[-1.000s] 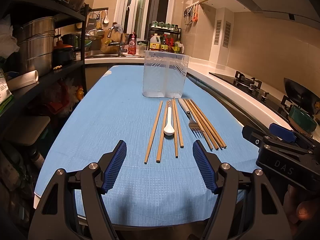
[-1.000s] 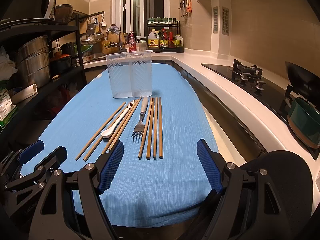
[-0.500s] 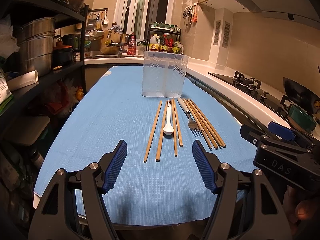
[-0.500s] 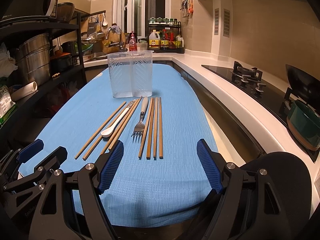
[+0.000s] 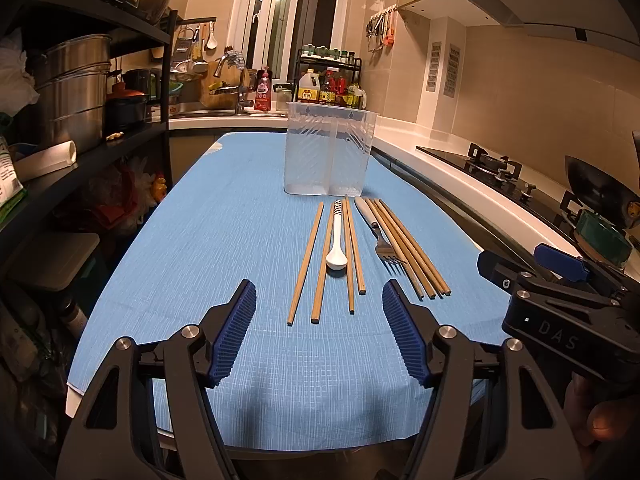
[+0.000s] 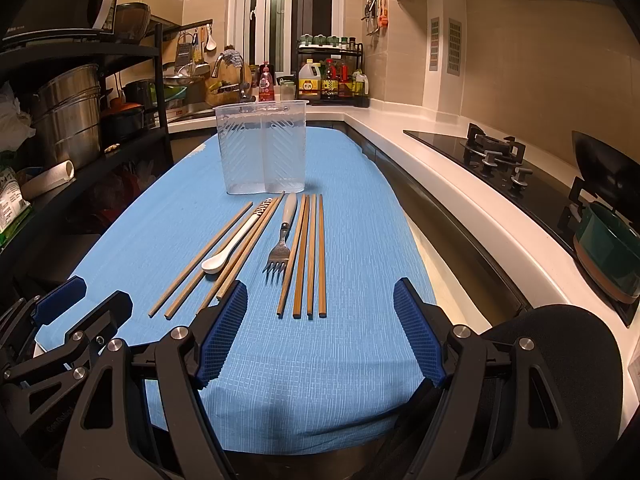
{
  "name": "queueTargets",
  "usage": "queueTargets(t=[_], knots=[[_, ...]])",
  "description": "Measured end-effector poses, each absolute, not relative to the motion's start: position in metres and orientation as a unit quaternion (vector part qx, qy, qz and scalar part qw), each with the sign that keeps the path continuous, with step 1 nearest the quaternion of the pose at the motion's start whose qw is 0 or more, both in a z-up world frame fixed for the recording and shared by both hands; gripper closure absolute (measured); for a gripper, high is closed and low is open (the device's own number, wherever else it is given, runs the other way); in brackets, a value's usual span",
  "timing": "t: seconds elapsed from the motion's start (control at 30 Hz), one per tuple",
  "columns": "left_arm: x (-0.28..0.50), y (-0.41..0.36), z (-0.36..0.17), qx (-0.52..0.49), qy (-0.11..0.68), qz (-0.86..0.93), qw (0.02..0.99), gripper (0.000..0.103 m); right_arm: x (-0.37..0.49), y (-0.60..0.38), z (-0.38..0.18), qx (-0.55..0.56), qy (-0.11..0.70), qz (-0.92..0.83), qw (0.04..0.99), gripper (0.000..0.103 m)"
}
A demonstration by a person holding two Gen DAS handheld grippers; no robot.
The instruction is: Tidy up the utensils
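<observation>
A clear plastic two-compartment holder (image 5: 326, 152) (image 6: 262, 152) stands upright on the blue tablecloth (image 5: 200, 240). In front of it lie a white spoon (image 5: 337, 240) (image 6: 236, 240), a metal fork (image 5: 384, 240) (image 6: 282, 240) and several wooden chopsticks (image 5: 304, 264) (image 6: 310, 256), all side by side. My left gripper (image 5: 319, 292) hovers near the table's front edge, its jaws closing slowly with nothing between them. My right gripper (image 6: 320, 292) hangs beside it, open and empty, just short of the chopstick tips.
A black shelf with steel pots (image 5: 72, 88) runs along the left. A white counter (image 6: 460, 184) with a gas hob (image 6: 496, 152) and a green pot (image 6: 608, 256) runs along the right. A sink and a bottle rack (image 5: 328, 84) sit at the back.
The left gripper's jaws have drawn slightly closer together. Both hands and all utensils stay where they were.
</observation>
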State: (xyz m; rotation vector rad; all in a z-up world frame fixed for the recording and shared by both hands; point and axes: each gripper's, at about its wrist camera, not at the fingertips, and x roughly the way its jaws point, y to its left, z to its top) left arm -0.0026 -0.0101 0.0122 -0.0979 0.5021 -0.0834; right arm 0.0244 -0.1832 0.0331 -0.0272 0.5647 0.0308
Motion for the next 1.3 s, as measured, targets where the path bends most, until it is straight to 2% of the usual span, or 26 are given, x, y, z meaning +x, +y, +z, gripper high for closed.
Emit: queueTargets(t=[0.17, 0.27, 0.47, 0.53, 0.57, 0.63, 0.87, 1.3], knots=[[-0.003, -0.011, 0.012, -0.048, 0.249, -0.041, 0.966, 0.042, 0.024, -0.183, 0.033, -0.013, 0.279, 0.015, 0.96, 0.028], [-0.002, -0.011, 0.01, -0.048, 0.251, -0.042, 0.966, 0.047, 0.025, -0.183, 0.032, -0.014, 0.281, 0.016, 0.96, 0.032], [0.003, -0.005, -0.002, -0.047, 0.259, -0.044, 0.964, 0.067, 0.037, -0.189, 0.027, 0.006, 0.288, 0.008, 0.958, 0.059], [0.01, -0.002, -0.009, -0.044, 0.265, -0.044, 0.962, 0.072, 0.041, -0.192, 0.028, 0.021, 0.276, 0.006, 0.961, 0.076], [0.013, 0.0, -0.012, -0.043, 0.267, -0.043, 0.962, 0.076, 0.044, -0.192, 0.028, 0.021, 0.273, 0.004, 0.962, 0.077], [0.02, 0.004, -0.018, -0.044, 0.274, -0.043, 0.96, 0.079, 0.053, -0.192, 0.028, 0.023, 0.277, 0.004, 0.961, 0.08], [0.043, 0.008, -0.037, -0.039, 0.291, -0.05, 0.955, 0.079, 0.095, -0.205, 0.008, 0.074, 0.367, 0.008, 0.927, 0.081], [0.049, 0.01, -0.047, -0.033, 0.283, -0.058, 0.957, 0.079, 0.116, -0.191, -0.027, 0.05, 0.424, -0.004, 0.904, 0.086]])
